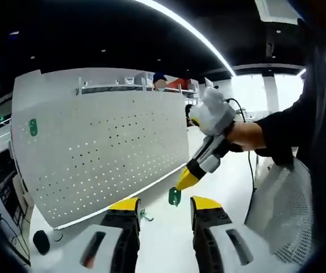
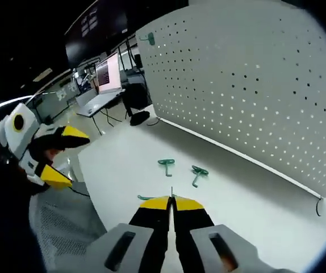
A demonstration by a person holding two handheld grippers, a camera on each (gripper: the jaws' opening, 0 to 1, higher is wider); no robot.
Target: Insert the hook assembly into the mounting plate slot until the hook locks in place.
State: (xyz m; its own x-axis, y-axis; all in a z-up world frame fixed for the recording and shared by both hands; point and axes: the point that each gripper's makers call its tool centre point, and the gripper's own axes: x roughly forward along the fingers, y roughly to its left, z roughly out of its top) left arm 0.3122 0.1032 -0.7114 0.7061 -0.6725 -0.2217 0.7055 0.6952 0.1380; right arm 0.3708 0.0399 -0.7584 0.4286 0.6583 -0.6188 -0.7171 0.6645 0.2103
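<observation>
My right claw (image 2: 171, 202), jaws pressed together on what seems a thin green hook stem, though the view is too poor to be sure, points toward the pegboard (image 2: 254, 79). Two loose hooks (image 2: 166, 164) (image 2: 198, 171) lie flat on the counter (image 2: 123, 165) just ahead of it, stems toward me. My left claw (image 1: 164, 203) stands wide open and empty, a green hook (image 1: 174, 196) between its tips, so I judge it no nearer than the right

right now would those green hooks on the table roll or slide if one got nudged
The green hooks look small and thin, so probably light. Their bent shape likely stops rolling. On the smooth white table they'd probably skid.
</observation>
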